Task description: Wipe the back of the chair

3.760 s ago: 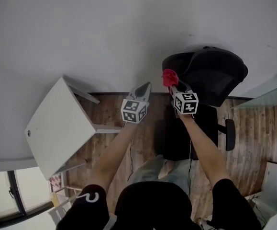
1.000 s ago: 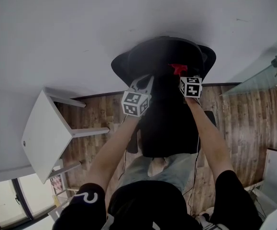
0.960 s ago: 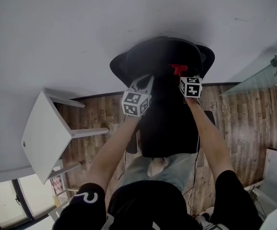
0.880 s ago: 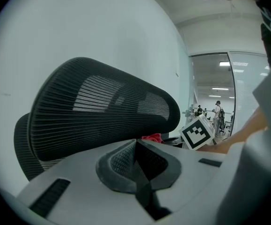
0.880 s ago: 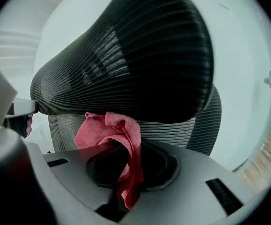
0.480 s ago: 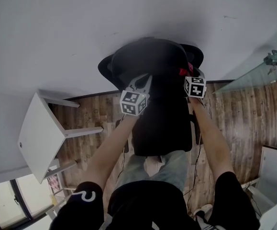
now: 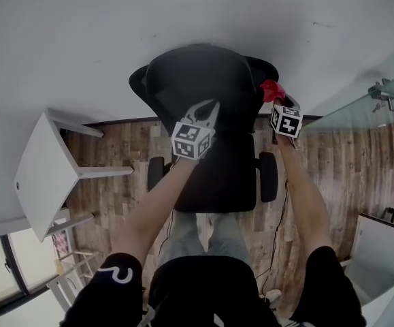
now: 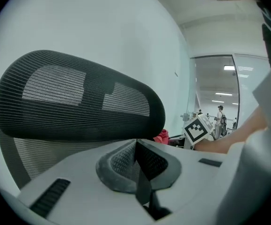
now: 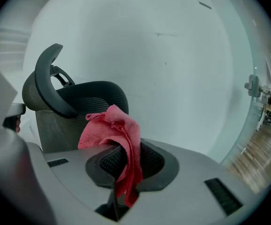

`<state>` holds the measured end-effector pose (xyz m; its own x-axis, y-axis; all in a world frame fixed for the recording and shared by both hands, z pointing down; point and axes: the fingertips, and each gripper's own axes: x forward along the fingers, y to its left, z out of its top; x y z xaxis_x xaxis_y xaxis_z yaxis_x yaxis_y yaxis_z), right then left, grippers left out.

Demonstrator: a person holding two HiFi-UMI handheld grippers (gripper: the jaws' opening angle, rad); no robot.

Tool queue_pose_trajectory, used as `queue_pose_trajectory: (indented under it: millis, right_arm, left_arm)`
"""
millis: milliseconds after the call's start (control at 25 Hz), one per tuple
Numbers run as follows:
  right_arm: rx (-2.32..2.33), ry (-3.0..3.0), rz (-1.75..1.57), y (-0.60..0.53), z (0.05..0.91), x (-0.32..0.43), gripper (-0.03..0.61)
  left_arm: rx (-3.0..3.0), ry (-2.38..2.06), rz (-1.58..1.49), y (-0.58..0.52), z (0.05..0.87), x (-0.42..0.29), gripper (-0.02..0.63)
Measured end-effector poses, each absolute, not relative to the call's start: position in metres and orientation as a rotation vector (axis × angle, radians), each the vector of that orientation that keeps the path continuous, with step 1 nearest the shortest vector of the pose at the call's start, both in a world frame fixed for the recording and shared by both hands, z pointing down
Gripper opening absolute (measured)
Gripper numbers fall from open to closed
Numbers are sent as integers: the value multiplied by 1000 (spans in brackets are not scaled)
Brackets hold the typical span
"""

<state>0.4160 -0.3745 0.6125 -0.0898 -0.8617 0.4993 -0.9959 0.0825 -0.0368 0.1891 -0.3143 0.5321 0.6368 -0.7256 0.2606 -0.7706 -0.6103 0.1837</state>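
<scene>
White wall (image 7: pixel 81 39) backs the chair (image 7: pixel 197 80), its headrest (image 8: pixel 79 97) lying crosswise ahead of your closed, empty left gripper (image 7: pixel 208 109). Your right gripper (image 7: pixel 279 101) pinches the cloth (image 7: pixel 271 90), now shifted from mid-back to the right edge.

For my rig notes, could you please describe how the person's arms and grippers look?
The left gripper and right gripper each have a light grey body, dark ribbed jaws and a white cube with black square markers. The person wears a black short-sleeved top; the left sleeve bears a white curled mark.
</scene>
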Motion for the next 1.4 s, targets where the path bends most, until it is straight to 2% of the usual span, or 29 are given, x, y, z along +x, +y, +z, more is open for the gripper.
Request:
queue_pose_trajectory:
  millis: [200,440,1160,1400]
  right_arm:
    - [1832,-2056,472,-353,603,420,71]
    - [1739,-2155,492,-322,614,367,71]
    - [1449,-2369,556,-321,647,70,72]
    - [1371,-2393,514,-326,664,0,72]
  left_arm:
    - [2572,-1220,226,-301,539,186,25]
    - [2543,-1244,243,-284,556,146,25]
    - [2438,-1487,305,-245,582,-77,25]
    - [2403,-1522,346,-230,601,-121,25]
